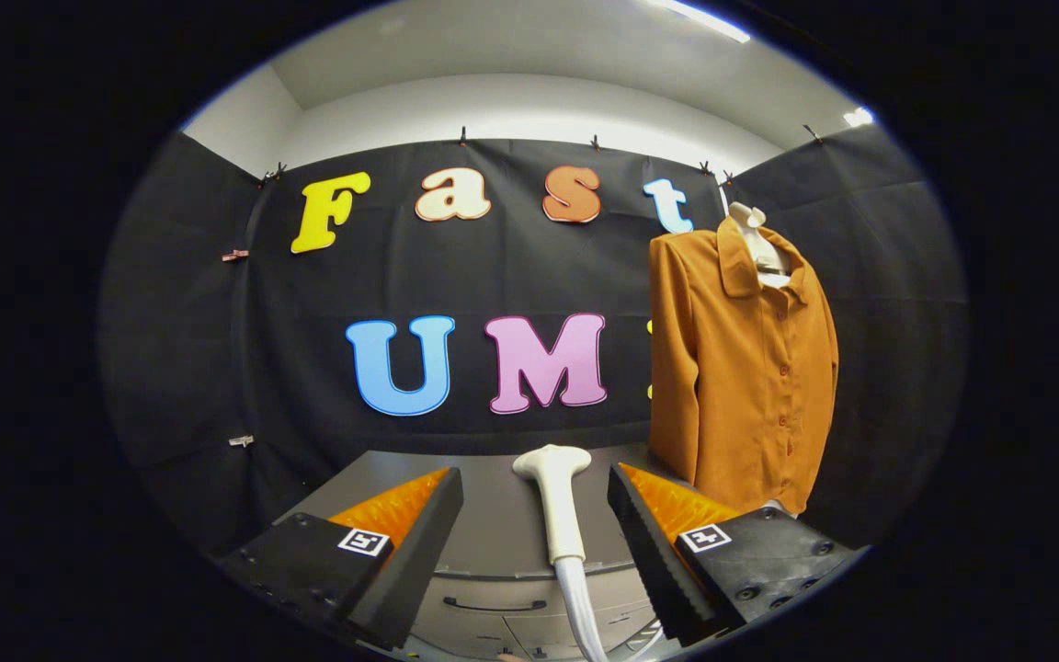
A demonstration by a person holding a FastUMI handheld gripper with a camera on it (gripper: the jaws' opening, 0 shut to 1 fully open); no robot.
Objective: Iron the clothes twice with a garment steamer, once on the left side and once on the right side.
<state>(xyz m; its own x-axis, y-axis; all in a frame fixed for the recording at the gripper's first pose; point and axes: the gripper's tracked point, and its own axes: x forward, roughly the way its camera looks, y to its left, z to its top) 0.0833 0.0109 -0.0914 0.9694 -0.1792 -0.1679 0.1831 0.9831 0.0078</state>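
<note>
The gripper (pixel 536 515) has its fingers spread wide and pressing on nothing, with the garment steamer (pixel 555 501) standing in the gap between them, its white handle clear of both and its hose running down from it. Beneath and beyond the fingers lies a grey cabinet top (pixel 497 515). Beyond the right finger, the orange-brown shirt (pixel 741 368) hangs buttoned on a pale hanger (pixel 759 241).

My one camera rides just behind my fingers (pixel 415 542), looking forward along them over the grey table (pixel 502 515) toward the booth's black wall, close above the tabletop, tilted slightly upward
</note>
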